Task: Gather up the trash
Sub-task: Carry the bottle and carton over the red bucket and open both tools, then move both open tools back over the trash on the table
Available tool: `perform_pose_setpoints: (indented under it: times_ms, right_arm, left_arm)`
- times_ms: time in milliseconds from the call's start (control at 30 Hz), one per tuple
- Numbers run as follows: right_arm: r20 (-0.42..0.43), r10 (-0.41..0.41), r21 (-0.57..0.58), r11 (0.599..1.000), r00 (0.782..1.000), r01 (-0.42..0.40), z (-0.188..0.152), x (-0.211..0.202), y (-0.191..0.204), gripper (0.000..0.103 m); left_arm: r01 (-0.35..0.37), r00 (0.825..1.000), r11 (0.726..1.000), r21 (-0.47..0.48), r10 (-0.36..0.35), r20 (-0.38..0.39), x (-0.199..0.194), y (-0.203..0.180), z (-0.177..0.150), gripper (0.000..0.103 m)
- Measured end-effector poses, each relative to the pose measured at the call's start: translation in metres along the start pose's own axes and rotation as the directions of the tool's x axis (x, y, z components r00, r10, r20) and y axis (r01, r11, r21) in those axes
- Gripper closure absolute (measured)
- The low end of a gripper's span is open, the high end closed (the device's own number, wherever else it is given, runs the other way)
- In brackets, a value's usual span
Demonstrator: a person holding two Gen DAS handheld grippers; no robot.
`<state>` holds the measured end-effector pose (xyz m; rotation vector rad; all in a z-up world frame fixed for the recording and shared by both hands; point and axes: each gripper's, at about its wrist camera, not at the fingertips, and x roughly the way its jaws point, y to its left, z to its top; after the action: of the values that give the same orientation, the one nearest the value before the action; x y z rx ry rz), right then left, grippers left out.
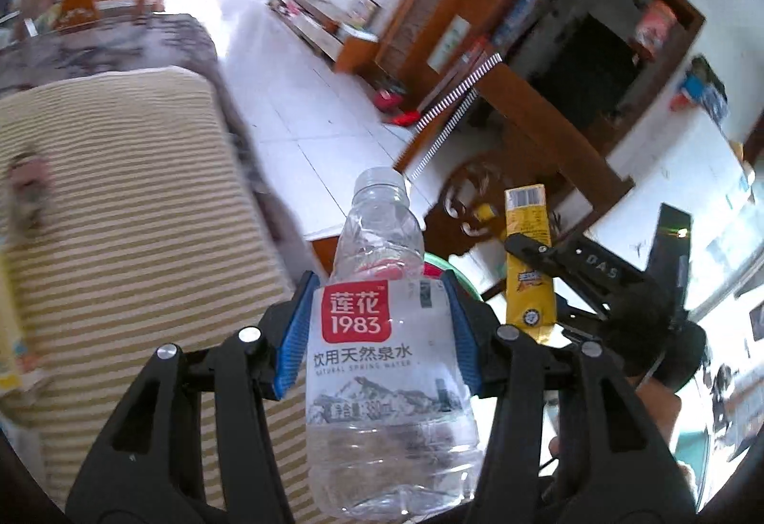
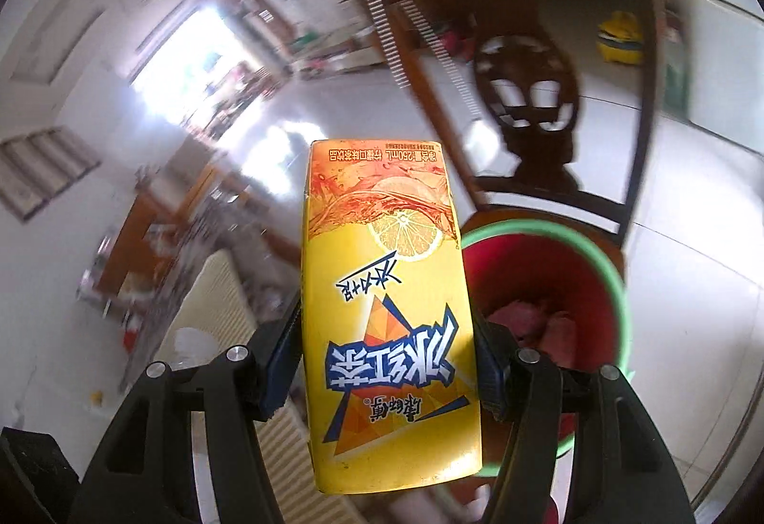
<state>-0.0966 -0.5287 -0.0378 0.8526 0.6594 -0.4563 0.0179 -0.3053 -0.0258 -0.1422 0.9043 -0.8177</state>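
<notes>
Clear plastic water bottle (image 1: pixel 382 361), thin crinkled walls, empty-looking, no cap seen on the neck, white label w/ red square logo & grey mountain print. It sits clamped betw. the blue ribbed pads (image 1: pixel 291 333) of the left gripper (image 1: pixel 377 328), neck pointing away from the cam. Jaws closed on the bottle body, pads pressed to both sides of the label.

Yellow drink carton (image 2: pixel 387 323), slim rectangular box, glossy card, lemon slice & orange splash print, blue lettering, seen upside down; a few scuffs near its lower end. Right gripper (image 2: pixel 387 357) has it pinched betw. dark pads, jaws closed on the carton's long sides. In the left wrist view the same carton (image 1: pixel 527 256) shows just right of the bottle, barcode end up, w/ the black right gripper frame (image 1: pixel 597 271) behind it.

Landmark: round bin (image 2: pixel 616 285), green rim, red inside, some pinkish crumpled stuff at the bottom. Carton is just left of the bin & above rim level; bottle is near it too, a sliver of green rim (image 1: pixel 458 271) showing right behind the bottle's shoulder.

Behind the bin: dark carved wooden chair (image 2: pixel 530 94), openwork back. Left of the bin: cushion w/ tan-and-cream stripes (image 1: pixel 133 214), woven look. Beyond: glossy white tile floor (image 1: pixel 305 104), wooden table (image 1: pixel 535 104) w/ ribbed edge strip. Bin mouth is partly covered by the carton in the right wrist view.
</notes>
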Motion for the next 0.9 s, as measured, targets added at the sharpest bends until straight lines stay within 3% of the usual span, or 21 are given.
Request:
perform_pose_setpoints:
  times_ms: [133, 300, 333, 400, 700, 900]
  right_arm:
    - [0.011, -0.04, 0.044, 0.998, 0.999, 0.04, 0.005, -0.004, -0.018, 0.044]
    - [0.003, -0.082, 0.061, 0.995, 0.997, 0.081, 0.008, -0.003, -0.023, 0.042]
    - [-0.001, -0.096, 0.07, 0.993, 0.995, 0.096, 0.009, 0.0, -0.026, 0.037]
    - [-0.005, -0.098, 0.088, 0.991, 0.995, 0.098, 0.01, 0.002, -0.028, 0.032]
    - [0.008, -0.101, 0.032, 0.994, 0.995, 0.101, 0.009, 0.006, -0.01, 0.031]
    - [0.003, -0.09, -0.073, 0.993, 0.996, 0.09, 0.002, 0.014, 0.022, 0.03]
  left_arm:
    - [0.071, 0.994, 0.997, -0.018, -0.073, -0.076, 0.042, -0.014, 0.005, 0.053]
    - [0.104, 0.982, 0.995, 0.003, -0.103, -0.161, 0.072, -0.019, 0.006, 0.051]
    - [0.104, 0.98, 0.995, 0.003, -0.102, -0.171, 0.075, -0.019, 0.005, 0.038]
    - [0.1, 0.982, 0.995, -0.002, -0.099, -0.159, 0.076, -0.018, 0.005, 0.029]
    - [0.077, 0.989, 0.997, 0.011, -0.075, -0.128, 0.042, -0.002, -0.003, 0.029]
    - [-0.013, 0.996, 0.998, 0.054, 0.018, -0.093, -0.021, 0.028, -0.004, 0.028]
